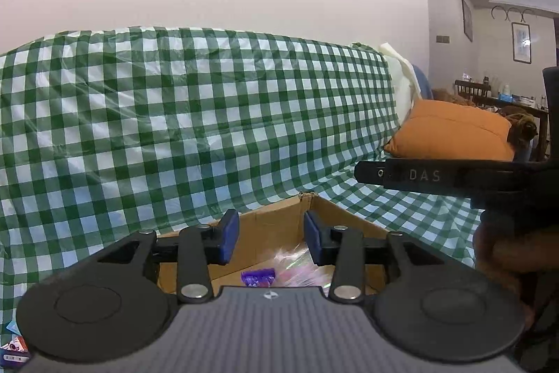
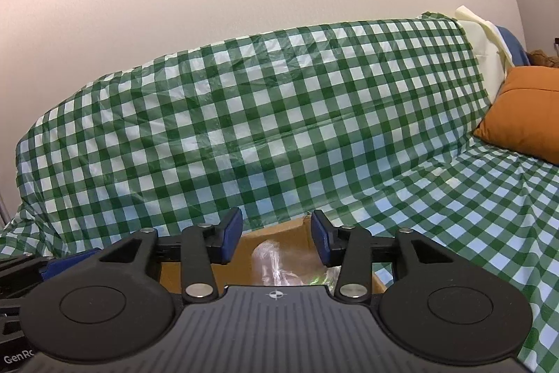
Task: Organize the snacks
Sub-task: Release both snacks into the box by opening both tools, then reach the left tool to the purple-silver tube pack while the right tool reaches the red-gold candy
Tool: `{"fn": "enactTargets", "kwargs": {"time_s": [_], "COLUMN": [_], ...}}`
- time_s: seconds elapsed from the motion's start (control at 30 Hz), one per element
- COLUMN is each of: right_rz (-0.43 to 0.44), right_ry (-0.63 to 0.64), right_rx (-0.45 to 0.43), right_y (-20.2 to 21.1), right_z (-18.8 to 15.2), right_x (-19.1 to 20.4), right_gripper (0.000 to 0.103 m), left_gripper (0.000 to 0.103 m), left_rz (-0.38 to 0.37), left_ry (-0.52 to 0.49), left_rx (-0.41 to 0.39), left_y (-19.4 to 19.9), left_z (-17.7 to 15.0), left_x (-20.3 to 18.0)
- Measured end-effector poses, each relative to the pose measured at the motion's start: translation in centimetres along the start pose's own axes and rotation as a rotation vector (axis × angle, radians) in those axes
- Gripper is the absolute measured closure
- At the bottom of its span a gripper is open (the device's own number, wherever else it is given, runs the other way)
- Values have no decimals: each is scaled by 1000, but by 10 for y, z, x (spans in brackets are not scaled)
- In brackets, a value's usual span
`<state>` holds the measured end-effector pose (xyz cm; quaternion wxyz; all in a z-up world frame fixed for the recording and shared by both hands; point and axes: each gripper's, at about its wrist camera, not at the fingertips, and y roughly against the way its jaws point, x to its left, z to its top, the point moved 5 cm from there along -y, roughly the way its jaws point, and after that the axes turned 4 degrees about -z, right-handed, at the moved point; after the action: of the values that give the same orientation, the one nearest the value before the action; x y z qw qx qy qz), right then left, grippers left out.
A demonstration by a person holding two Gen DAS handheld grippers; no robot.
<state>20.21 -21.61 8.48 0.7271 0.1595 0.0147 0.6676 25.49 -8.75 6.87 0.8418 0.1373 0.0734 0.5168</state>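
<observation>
A brown cardboard box (image 1: 276,226) lies on the checked cloth right below both grippers. Inside it I see a purple snack packet (image 1: 258,278) and a pink, shiny cellophane bag (image 1: 300,264). My left gripper (image 1: 270,238) hangs over the box, open, with nothing between its blue pads. In the right wrist view the same cardboard box (image 2: 279,233) holds a clear, crinkled plastic bag (image 2: 270,263). My right gripper (image 2: 276,238) stands open above that bag without touching it. The right gripper's black body (image 1: 454,179) shows at the right of the left wrist view.
A green-and-white checked plastic cloth (image 1: 195,114) covers the sofa's back and seat. An orange cushion (image 1: 450,131) leans at the sofa's right end. More snack packets (image 1: 14,346) lie at the lower left corner. A dining table with chairs (image 1: 506,98) stands far right.
</observation>
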Motion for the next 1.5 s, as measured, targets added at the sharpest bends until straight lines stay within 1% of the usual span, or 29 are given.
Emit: {"fn": "enactTargets", "kwargs": {"time_s": [0.23, 0.33, 0.4, 0.5, 0.57, 0.6, 0.67, 0.77, 0.83, 0.87, 0.9, 0.93, 0.97, 1.0, 1.03, 1.07, 1.1, 1.13, 1.17, 1.23, 1.3, 1.37, 1.4, 1.43, 1.47, 1.5], "right_rz": [8, 20, 36, 74, 111, 127, 162, 224, 291, 342, 383, 412, 453, 494, 534, 573, 603, 630, 654, 656, 646, 614, 602, 595, 576, 555], "right_ry": [1, 1, 1, 16, 22, 23, 24, 37, 27, 31, 51, 76, 105, 124, 146, 177, 206, 238, 276, 333, 383, 453, 475, 487, 500, 512], "right_rx": [-13, -15, -10, -11, -24, -31, -35, -25, 3, 23, 40, 56, 75, 97, 124, 158, 195, 236, 278, 350, 446, 515, 548, 576, 599, 608], "right_y": [0, 0, -1, -5, -3, -1, 5, 10, 12, 12, 13, 13, 17, 20, 23, 28, 30, 31, 31, 26, 17, 7, 3, -2, -7, -10], "right_z": [0, 0, -3, -5, -3, -2, 3, 15, 21, 23, 22, 21, 17, 12, 7, -8, -24, -44, -68, -110, -149, -180, -192, -200, -209, -214], "right_x": [4, 9, 16, 31, 39, 41, 49, 75, 96, 110, 124, 138, 153, 166, 178, 189, 198, 206, 214, 225, 232, 236, 237, 238, 238, 236], "right_gripper": [56, 56, 56, 57, 63, 64, 69, 73, 75, 83, 88, 93, 93, 93, 93, 93, 93, 93, 93, 92, 92, 92, 92, 89, 82, 79], "left_gripper": [58, 65, 74, 81, 81, 81, 81, 82, 82, 82, 86, 86, 86, 86, 87, 91, 91, 91, 91, 91, 91, 90, 87, 85, 80, 75], "left_rz": [35, 62, 86, 124, 155, 174, 206, 228, 267, 285, 304, 324, 351, 380, 397, 408, 425, 455, 461, 443, 471, 479, 485, 495, 501, 507], "left_ry": [15, 35, 53, 57, 77, 97, 162, 273, 303, 315, 323, 322, 328, 362, 418, 499, 577, 666, 761, 921, 1045, 1111, 1123, 1134, 1144, 1150], "left_rx": [-2, -5, -17, -37, -43, -46, -30, -2, -5, -5, -5, -6, -5, 3, 12, 26, 53, 97, 126, 149, 174, 202, 221, 239, 250, 257], "left_y": [6, 11, 18, 31, 41, 47, 57, 69, 77, 80, 84, 89, 93, 98, 101, 105, 107, 107, 107, 107, 110, 109, 106, 103, 100, 95], "left_z": [1, 1, 2, 5, 9, 11, 18, 29, 33, 33, 30, 25, 19, 8, -6, -24, -39, -55, -69, -93, -118, -134, -139, -145, -149, -151], "left_x": [9, 19, 28, 43, 56, 64, 84, 121, 144, 157, 170, 182, 195, 212, 227, 244, 260, 275, 290, 313, 332, 341, 345, 347, 348, 347]}}
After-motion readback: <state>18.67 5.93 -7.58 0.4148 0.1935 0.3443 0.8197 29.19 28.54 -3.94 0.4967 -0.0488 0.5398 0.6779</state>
